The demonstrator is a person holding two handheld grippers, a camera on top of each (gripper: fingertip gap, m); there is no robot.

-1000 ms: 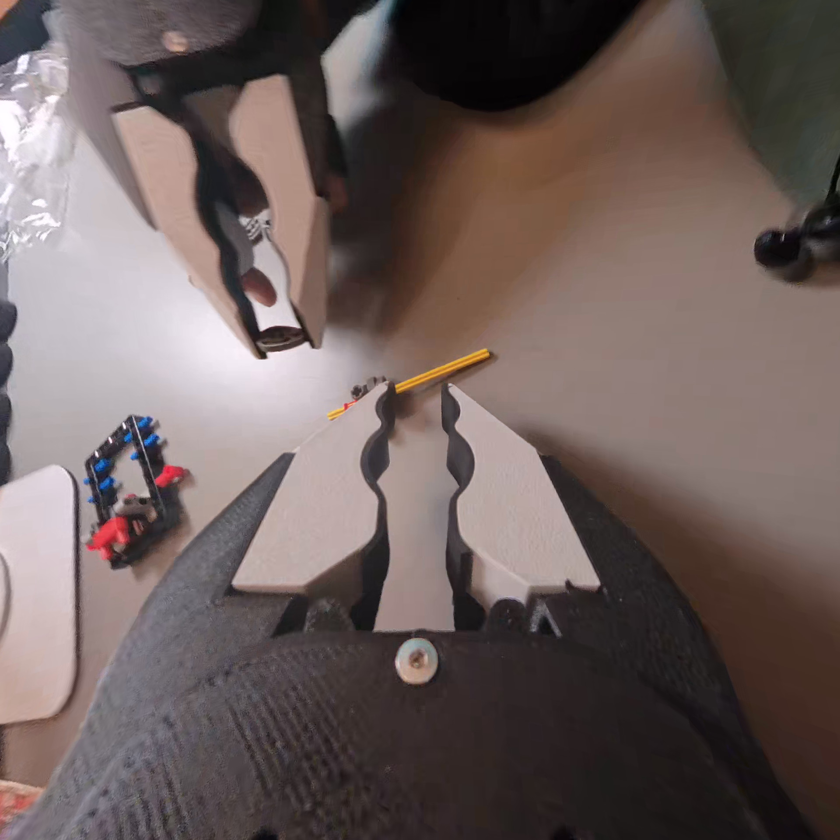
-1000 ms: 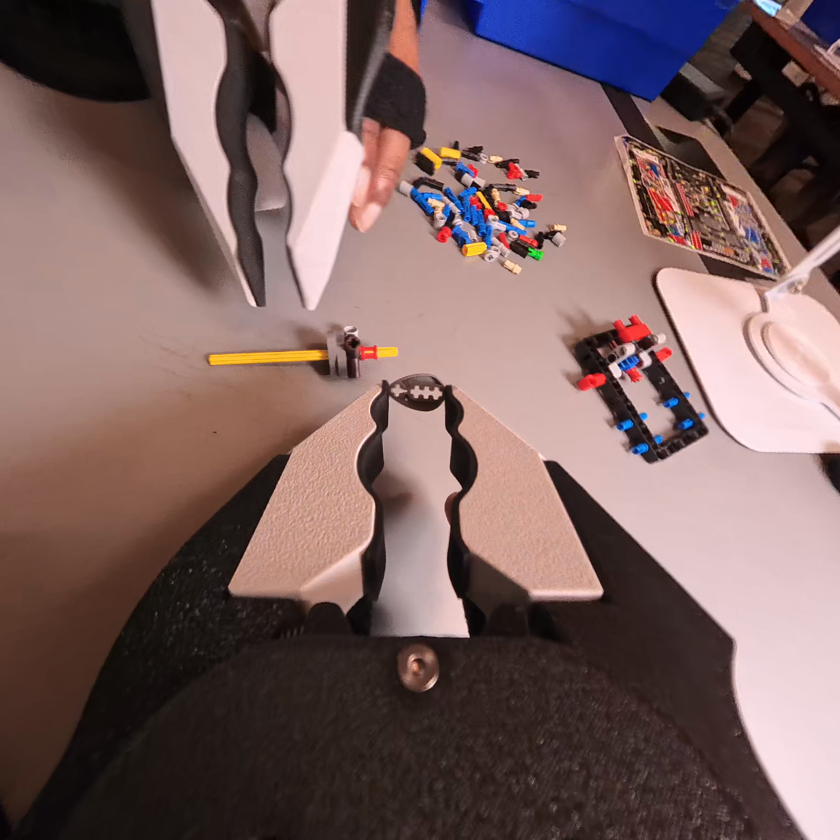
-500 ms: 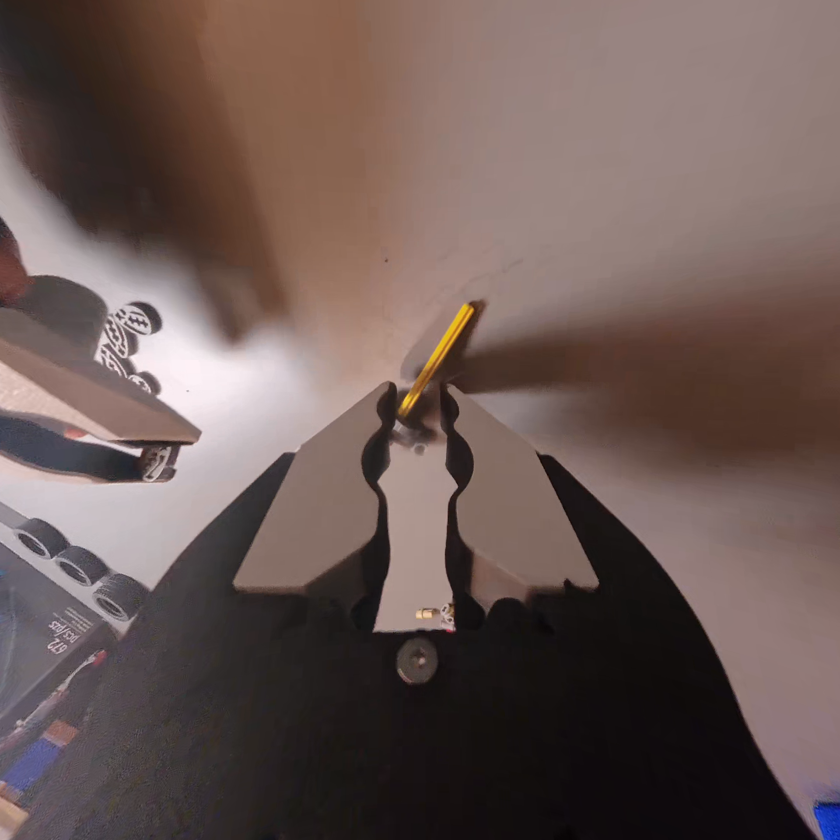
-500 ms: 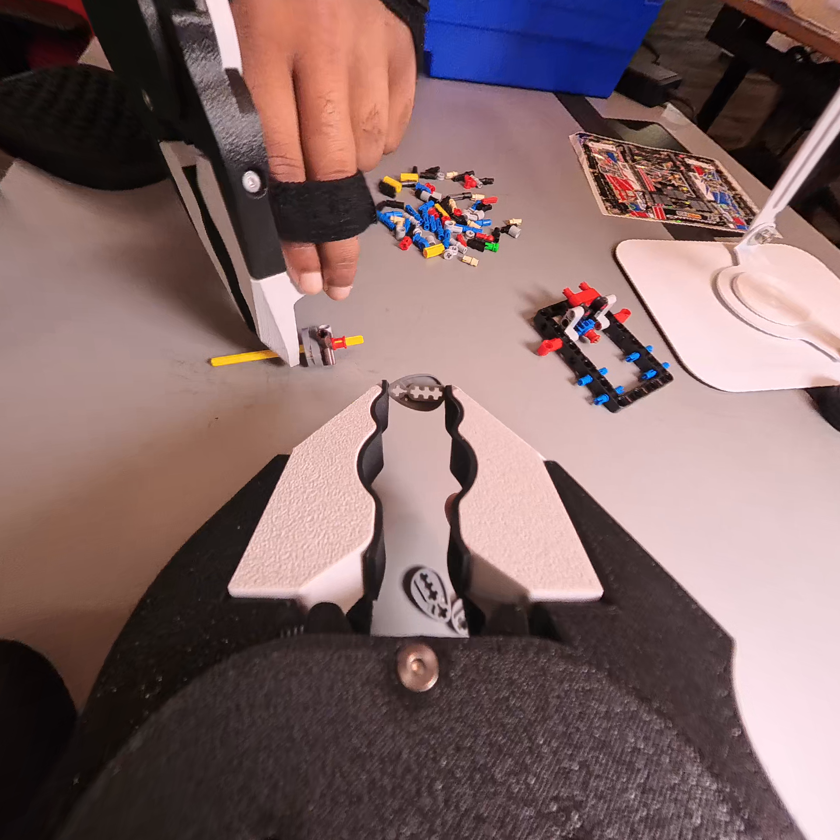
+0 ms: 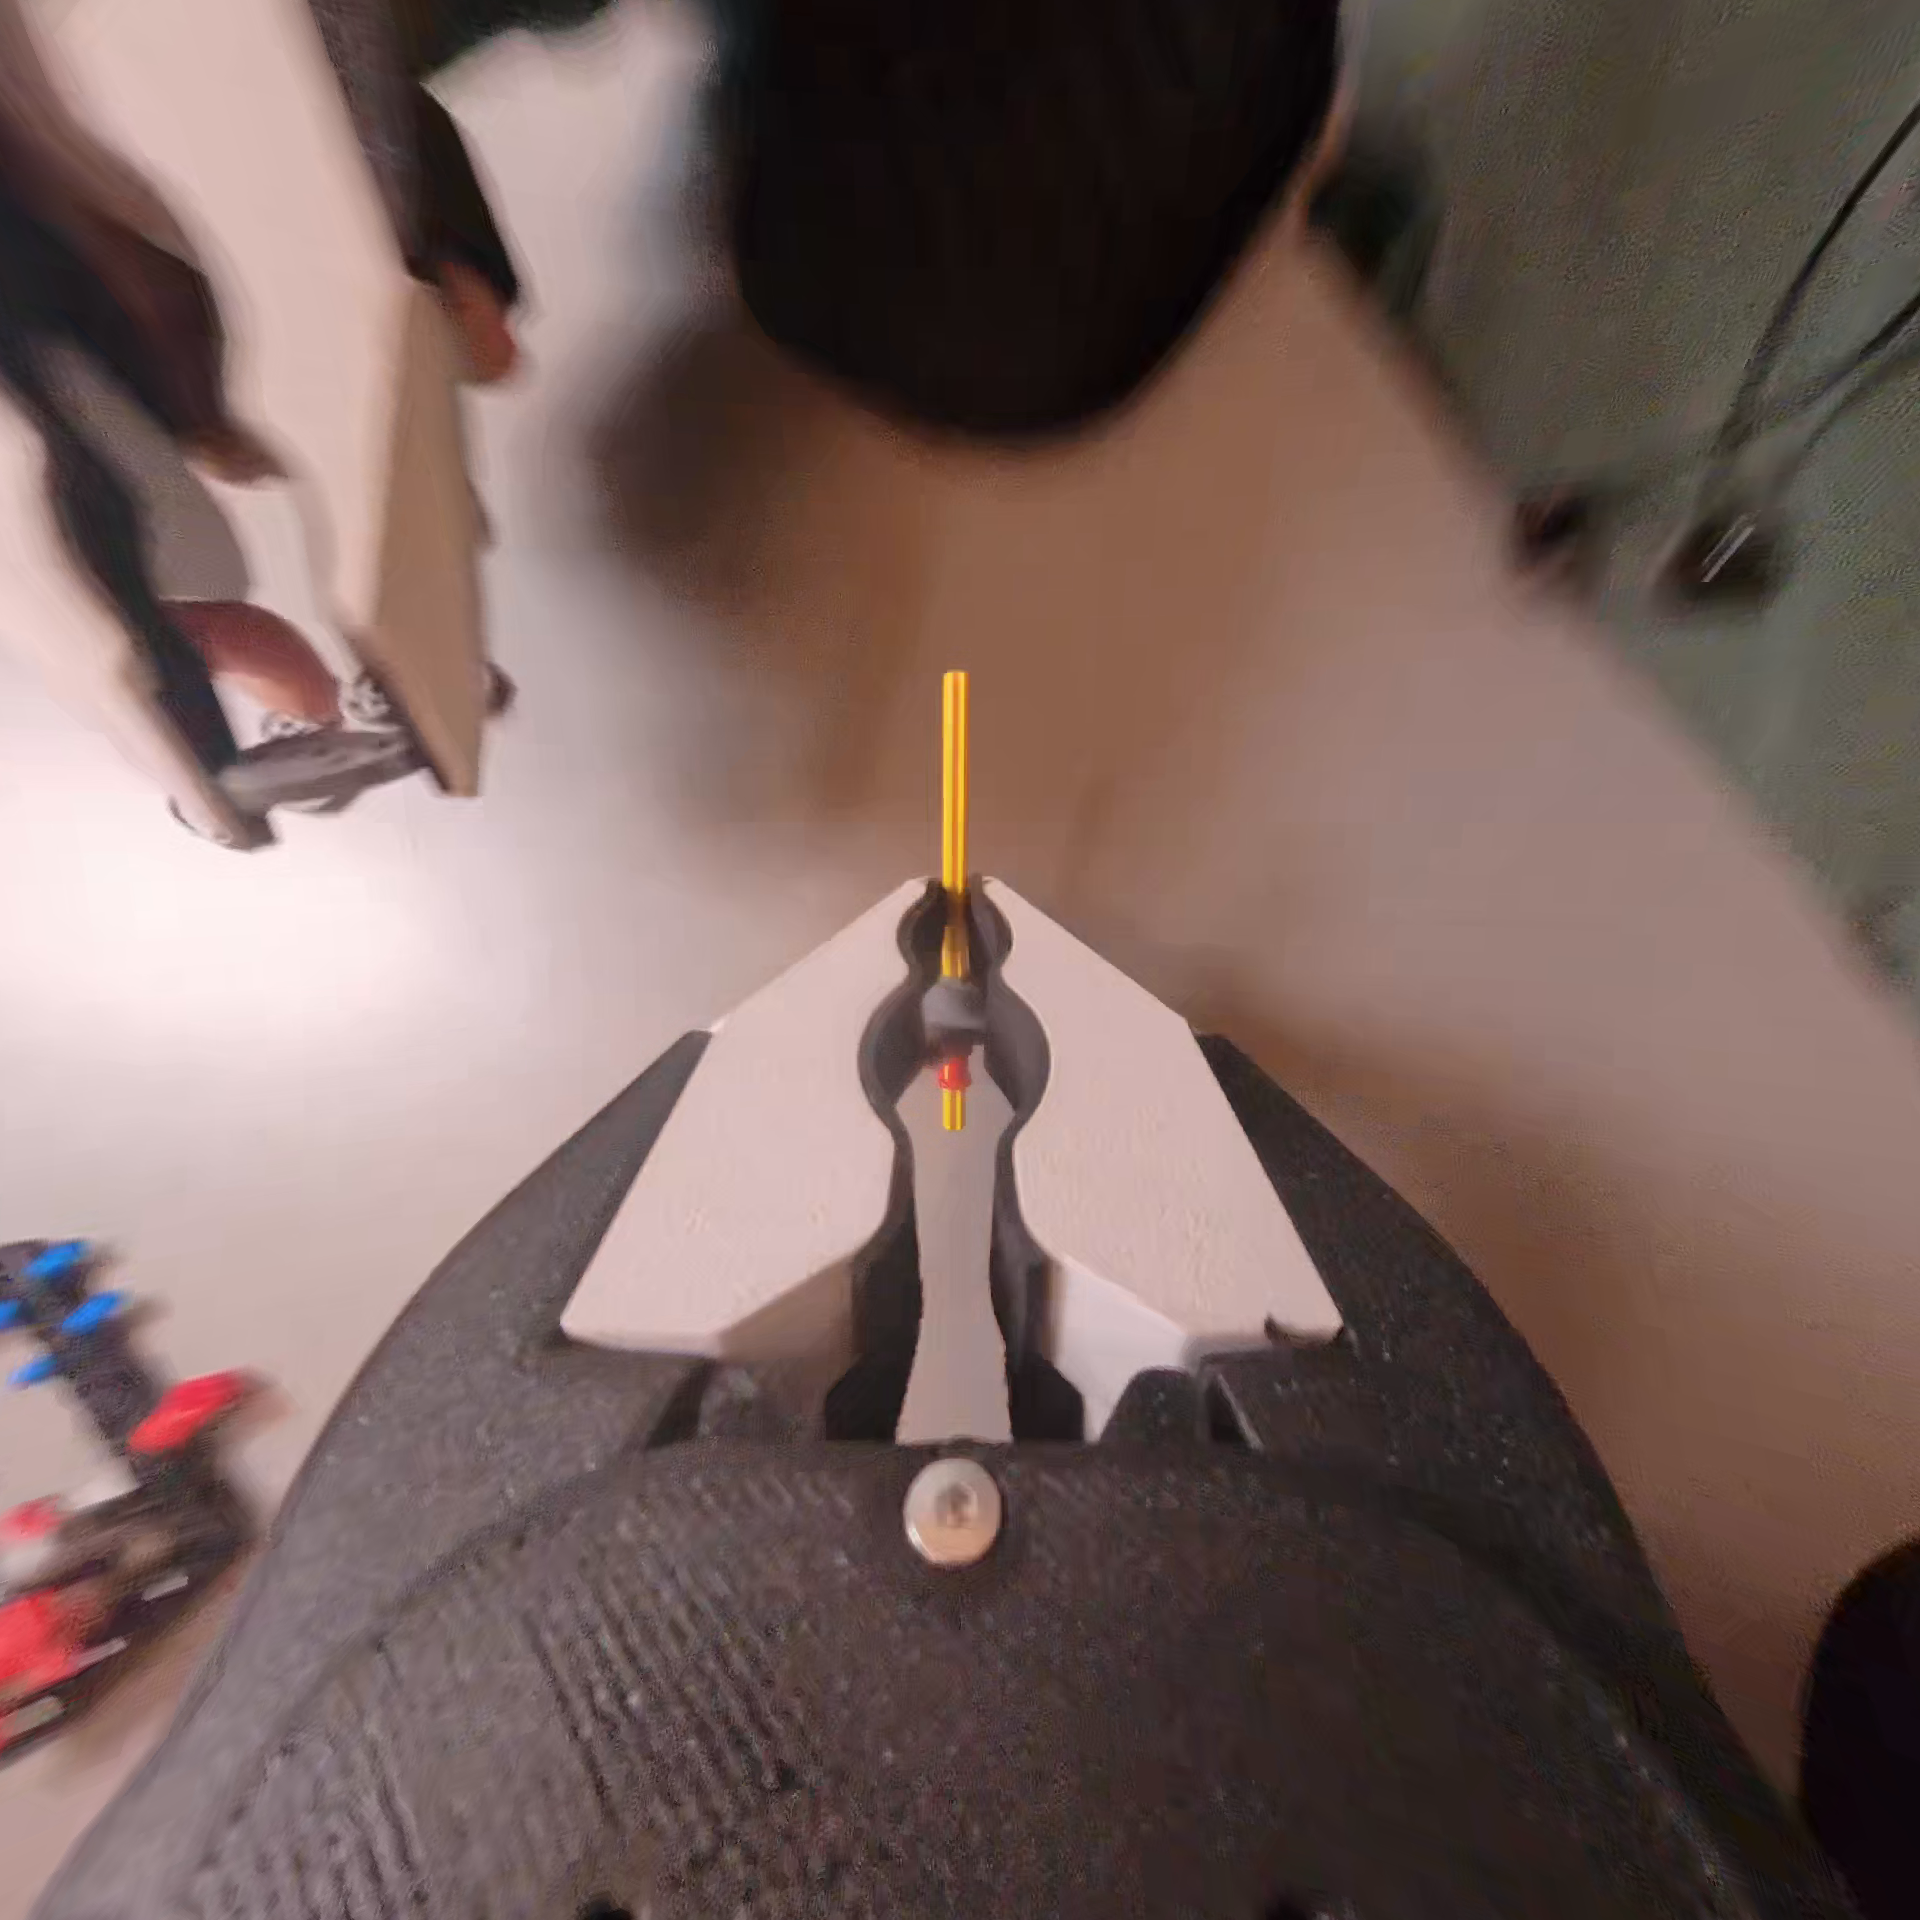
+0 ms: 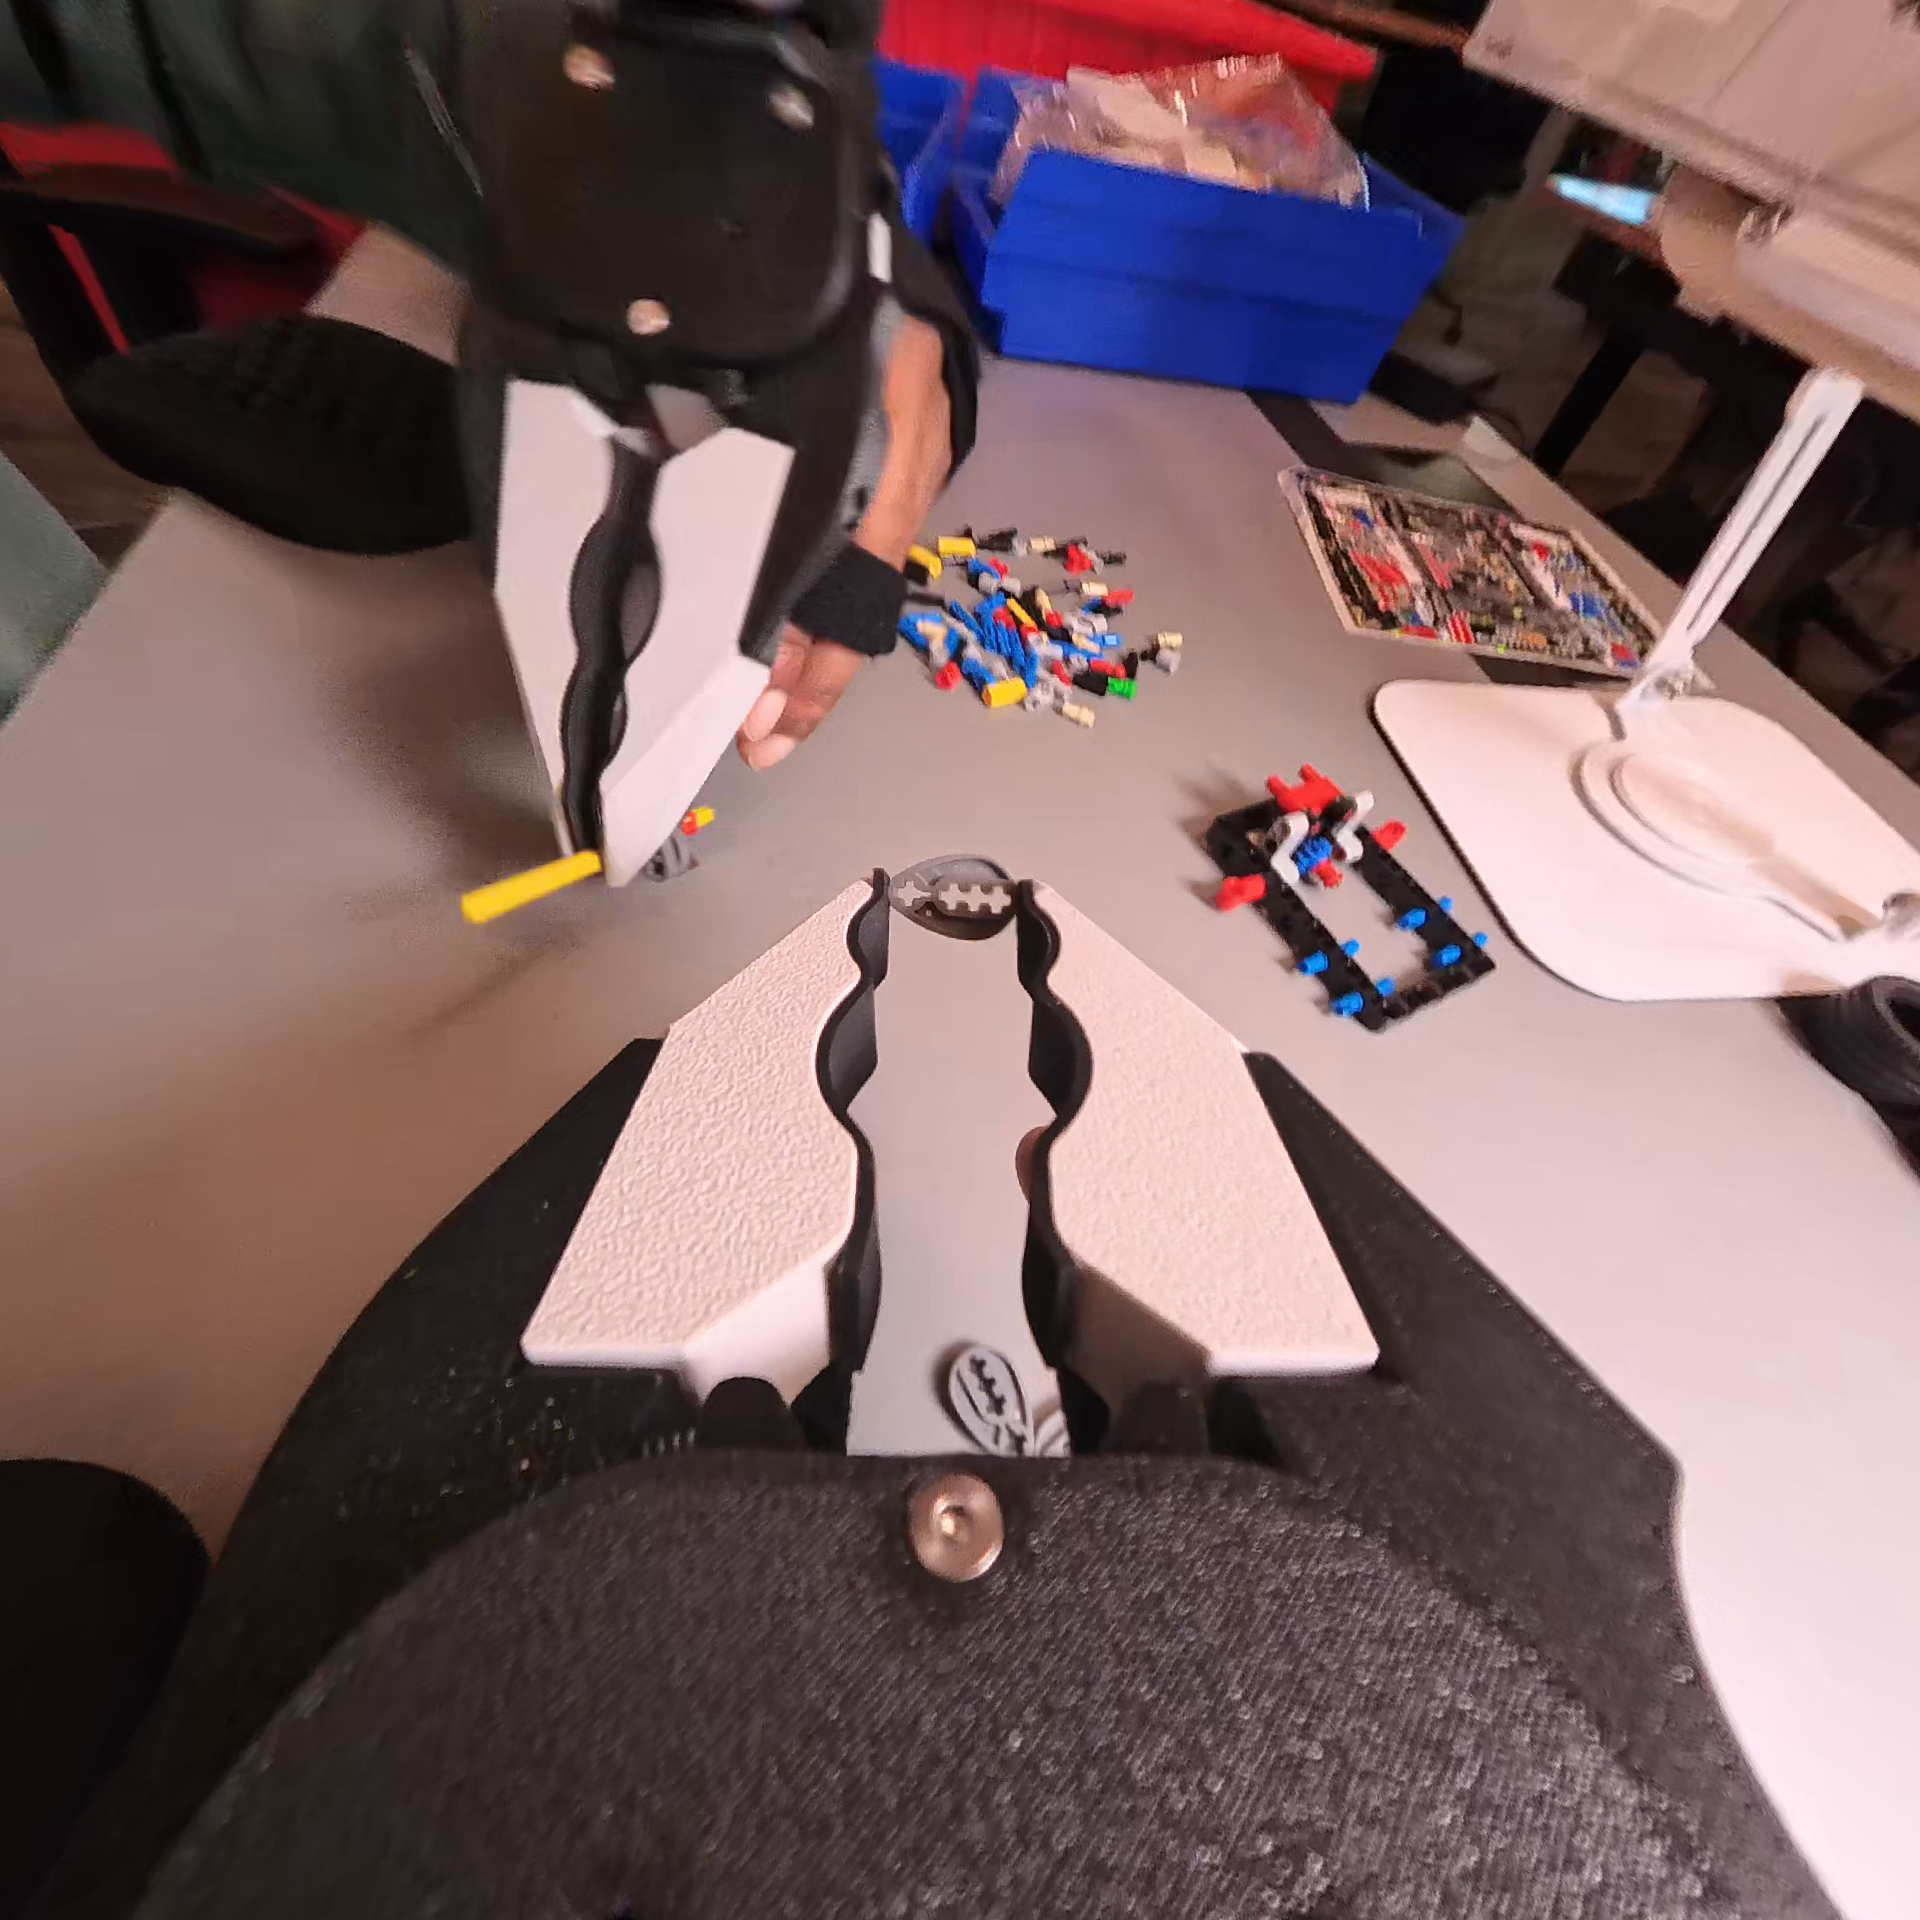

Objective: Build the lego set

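- At the left of the right wrist view, the left gripper (image 6: 587,847) reaches down to the grey table (image 6: 260,727), its tongs clamped together on the yellow axle (image 6: 530,888). One axle end juts out at lower left of the tips. A small grey connector (image 6: 670,857) and a red bush (image 6: 694,821) show on the other side.
- The left wrist view shows the same grip from behind. The axle (image 5: 954,779) runs straight up the middle between the closed tongs, with the connector (image 5: 954,1006) and bush (image 5: 952,1076) sitting in the hollows behind the tips.
- In the centre of the right wrist view, the right gripper (image 6: 951,894) has its tongs pinched on a flat grey oval piece (image 6: 951,896), held above the table. I judge this piece is meant for the axle next.
- Upper centre lies a pile of loose parts (image 6: 1029,634), many still unused.
- Right of centre sits a black rectangular frame (image 6: 1351,914) with blue pins and a red-and-grey cluster at one end. It looks like the only sizeable sub-assembly.
- Further right lie the instruction sheet (image 6: 1455,561) and a white lamp base (image 6: 1662,821).
- Judged from the pile, the build is at an early stage, with most of it left.
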